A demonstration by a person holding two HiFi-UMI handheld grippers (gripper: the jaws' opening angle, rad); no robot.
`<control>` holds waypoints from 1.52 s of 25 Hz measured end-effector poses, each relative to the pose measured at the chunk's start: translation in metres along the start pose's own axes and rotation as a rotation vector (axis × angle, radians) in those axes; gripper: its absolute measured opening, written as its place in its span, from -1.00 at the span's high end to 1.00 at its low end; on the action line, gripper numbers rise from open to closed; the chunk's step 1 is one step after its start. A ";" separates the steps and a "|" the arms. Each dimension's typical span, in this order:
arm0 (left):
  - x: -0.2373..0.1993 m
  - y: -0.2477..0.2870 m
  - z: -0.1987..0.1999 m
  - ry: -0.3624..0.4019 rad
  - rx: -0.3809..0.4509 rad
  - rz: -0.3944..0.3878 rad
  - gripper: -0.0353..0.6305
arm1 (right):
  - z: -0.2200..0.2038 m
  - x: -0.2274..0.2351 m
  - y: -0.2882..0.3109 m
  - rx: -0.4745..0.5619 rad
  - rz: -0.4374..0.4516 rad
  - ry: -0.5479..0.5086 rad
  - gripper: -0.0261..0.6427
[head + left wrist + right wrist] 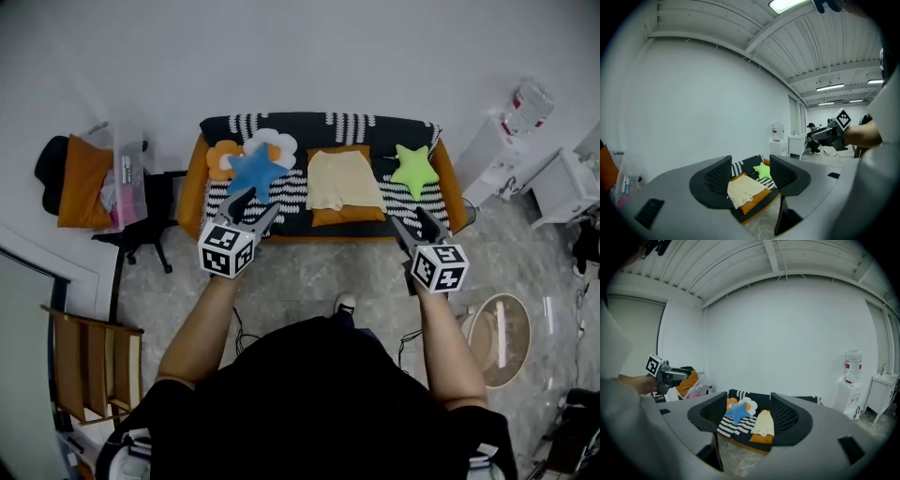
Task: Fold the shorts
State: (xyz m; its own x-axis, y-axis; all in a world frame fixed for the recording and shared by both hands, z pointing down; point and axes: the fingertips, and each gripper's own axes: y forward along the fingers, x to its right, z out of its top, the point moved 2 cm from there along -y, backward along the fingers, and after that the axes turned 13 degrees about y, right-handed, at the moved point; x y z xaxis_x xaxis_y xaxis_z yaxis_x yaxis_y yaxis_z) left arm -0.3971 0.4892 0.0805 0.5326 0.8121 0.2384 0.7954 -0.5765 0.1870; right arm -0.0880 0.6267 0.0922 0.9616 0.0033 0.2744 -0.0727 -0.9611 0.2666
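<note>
A low orange sofa [194,178] with a black-and-white striped knitted cover stands against the far wall, across a marbled floor from the person. On its seat, a little right of the middle, lies a flat rectangular orange cushion [349,216]. The pale yellow fabric shorts [343,180] are spread flat on top of that cushion, with its near edge showing beneath them.

Left of the shorts is a blue star-shaped plush cushion [255,171]. It rests against a white flower-shaped cushion [277,141] and an orange flower-shaped cushion [223,157]. At the right end of the seat sits a lime green star-shaped plush cushion [414,167].

The left gripper [255,202] is held out near the sofa's front edge, below the blue star. Its jaws stand wide apart with nothing between them. The right gripper [411,223] is near the front right corner, jaws likewise spread and empty. Both are clear of the shorts.
</note>
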 end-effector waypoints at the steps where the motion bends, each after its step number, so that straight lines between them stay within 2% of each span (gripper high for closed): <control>1: -0.001 0.001 -0.001 -0.001 -0.003 0.001 0.08 | 0.000 0.001 0.003 0.000 0.001 0.000 0.03; 10: -0.008 0.029 -0.006 -0.009 -0.032 0.008 0.06 | 0.004 0.024 0.027 -0.007 0.020 0.013 -0.01; 23: -0.015 0.110 -0.018 -0.021 -0.103 0.002 0.04 | 0.021 0.091 0.087 -0.048 0.044 0.028 -0.05; 35: -0.037 0.177 -0.020 -0.055 -0.163 0.075 0.04 | 0.050 0.162 0.156 -0.090 0.092 0.035 -0.07; 38: -0.040 0.192 -0.017 -0.032 -0.176 0.108 0.04 | 0.056 0.179 0.172 -0.101 0.111 0.032 -0.07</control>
State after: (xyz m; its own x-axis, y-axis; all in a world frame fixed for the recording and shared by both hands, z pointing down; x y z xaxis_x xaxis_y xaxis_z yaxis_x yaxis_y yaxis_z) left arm -0.2704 0.3441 0.1229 0.6229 0.7458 0.2363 0.6722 -0.6647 0.3259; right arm 0.0867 0.4469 0.1352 0.9375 -0.0910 0.3358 -0.2057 -0.9235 0.3239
